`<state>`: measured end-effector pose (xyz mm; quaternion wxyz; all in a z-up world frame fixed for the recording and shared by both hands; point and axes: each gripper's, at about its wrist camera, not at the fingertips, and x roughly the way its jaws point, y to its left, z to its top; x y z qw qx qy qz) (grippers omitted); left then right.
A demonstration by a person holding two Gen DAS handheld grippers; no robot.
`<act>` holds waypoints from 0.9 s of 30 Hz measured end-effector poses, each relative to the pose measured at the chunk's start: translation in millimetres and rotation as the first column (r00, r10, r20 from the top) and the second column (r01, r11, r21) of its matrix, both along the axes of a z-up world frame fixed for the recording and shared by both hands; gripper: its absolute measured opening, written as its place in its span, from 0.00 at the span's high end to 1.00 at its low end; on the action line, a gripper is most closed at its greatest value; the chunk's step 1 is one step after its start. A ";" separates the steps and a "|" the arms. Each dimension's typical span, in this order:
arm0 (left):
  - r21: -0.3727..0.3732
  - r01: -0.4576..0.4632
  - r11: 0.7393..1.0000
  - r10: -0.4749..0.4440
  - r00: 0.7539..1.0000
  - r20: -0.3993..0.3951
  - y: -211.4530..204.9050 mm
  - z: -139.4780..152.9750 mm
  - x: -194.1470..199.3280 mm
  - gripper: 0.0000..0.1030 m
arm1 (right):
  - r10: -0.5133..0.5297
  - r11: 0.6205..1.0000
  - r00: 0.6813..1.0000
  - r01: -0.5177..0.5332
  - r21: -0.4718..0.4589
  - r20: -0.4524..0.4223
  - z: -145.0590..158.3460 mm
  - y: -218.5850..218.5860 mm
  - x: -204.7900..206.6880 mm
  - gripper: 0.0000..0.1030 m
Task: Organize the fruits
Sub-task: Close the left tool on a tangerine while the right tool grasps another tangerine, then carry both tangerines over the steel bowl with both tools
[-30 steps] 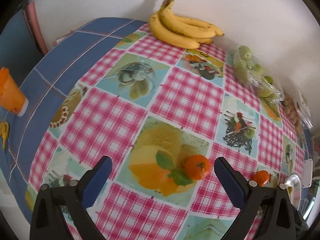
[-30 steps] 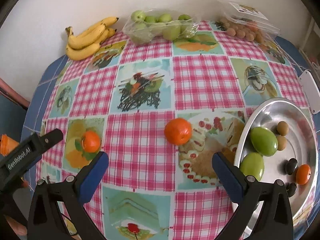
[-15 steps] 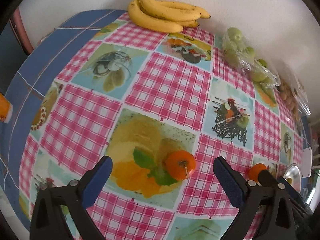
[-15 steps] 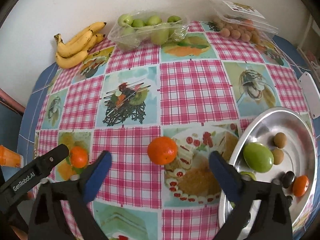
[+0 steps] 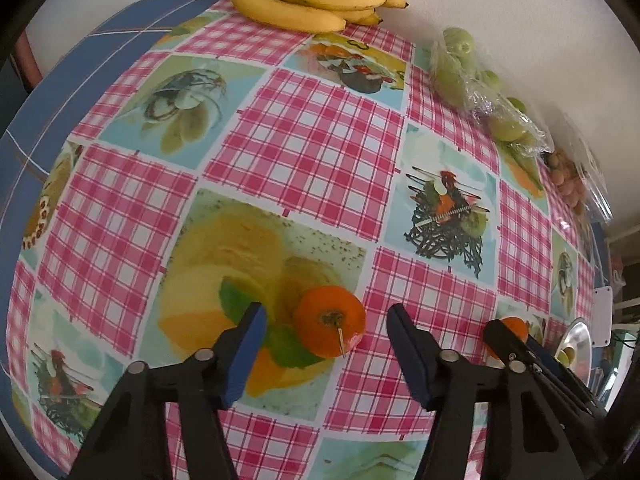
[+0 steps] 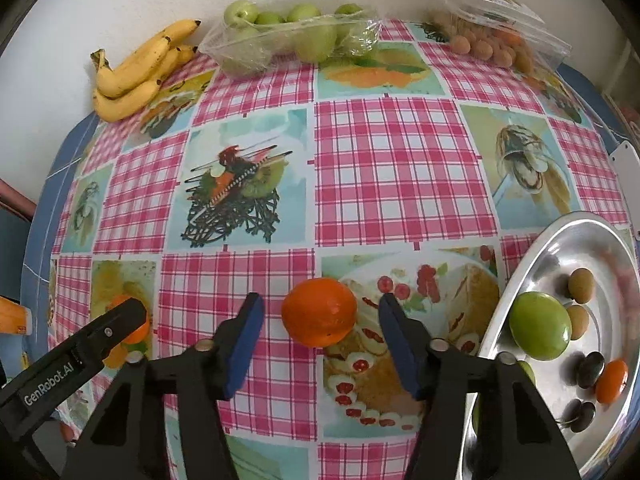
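In the left wrist view a stemmed orange (image 5: 329, 321) lies on the checked tablecloth between the blue pads of my open left gripper (image 5: 323, 322), with gaps on both sides. In the right wrist view a second orange (image 6: 319, 317) lies between the pads of my open right gripper (image 6: 319, 314), also untouched. The left gripper's arm (image 6: 76, 354) shows at the lower left there, half hiding the first orange (image 6: 134, 326). A steel bowl (image 6: 576, 236) at the right holds green fruits (image 6: 540, 331), a small orange (image 6: 611, 376), brown and dark small fruits.
Bananas (image 6: 136, 72), a plastic bag of green apples (image 6: 292, 40) and a clear pack of small brown fruits (image 6: 496, 40) lie along the wall at the table's far edge. An orange cup (image 6: 12, 314) stands off the table's left side.
Both grippers moved forward and down onto their oranges. Each orange now lies between the pads, and the jaws have narrowed but stay open.
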<state>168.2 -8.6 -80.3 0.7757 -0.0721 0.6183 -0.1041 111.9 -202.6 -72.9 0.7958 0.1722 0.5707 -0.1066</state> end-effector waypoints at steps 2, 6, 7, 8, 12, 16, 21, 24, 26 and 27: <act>-0.005 0.001 1.000 -0.001 1.000 -0.005 -0.1 -0.9 1.4 0.47 | 0.000 1.000 1.000 0.000 0.003 0.000 -0.8 -0.8 0.1 0.46; -0.007 0.009 1.000 -0.009 1.000 -0.012 -3.6 -6.3 2.8 0.58 | -0.004 1.000 1.000 0.004 0.004 -0.001 -2.1 -1.2 0.1 0.52; -0.007 0.010 1.000 -0.011 1.000 -0.013 -2.9 -6.8 2.5 0.60 | -0.003 1.000 1.000 0.003 0.004 -0.002 -2.5 -1.5 -0.2 0.53; -0.006 0.012 1.000 -0.012 1.000 -0.010 -3.0 -7.1 2.3 0.61 | -0.001 1.000 1.000 0.001 0.005 -0.004 -3.4 -1.0 0.5 0.54; -0.012 0.022 1.000 -0.022 1.000 0.000 -3.9 -3.3 2.6 0.61 | -0.005 1.000 1.000 0.005 0.015 -0.001 -3.5 -0.4 0.0 0.63; -0.018 0.032 0.999 -0.032 0.999 0.027 -4.6 9.7 1.5 0.61 | -0.020 1.000 1.000 0.020 0.012 0.014 3.9 -3.0 -4.3 0.63; -0.037 0.036 0.999 -0.034 0.998 0.043 -7.6 21.1 1.2 0.61 | -0.029 0.999 0.999 0.028 0.021 0.041 16.9 -6.8 -9.3 0.63; -0.037 0.042 0.998 -0.040 0.998 0.051 -6.5 26.0 0.8 0.61 | -0.032 0.999 0.998 0.031 0.031 0.050 23.8 -7.4 -14.5 0.63; -0.030 0.045 0.999 -0.043 0.997 0.057 -6.8 29.5 -1.0 0.61 | -0.033 0.999 0.998 0.031 0.029 0.054 27.6 -7.5 -18.3 0.63; -0.031 0.049 0.998 -0.047 0.997 0.061 -7.3 31.0 -2.3 0.61 | -0.032 0.999 0.998 0.031 0.027 0.054 29.4 -7.4 -20.1 0.63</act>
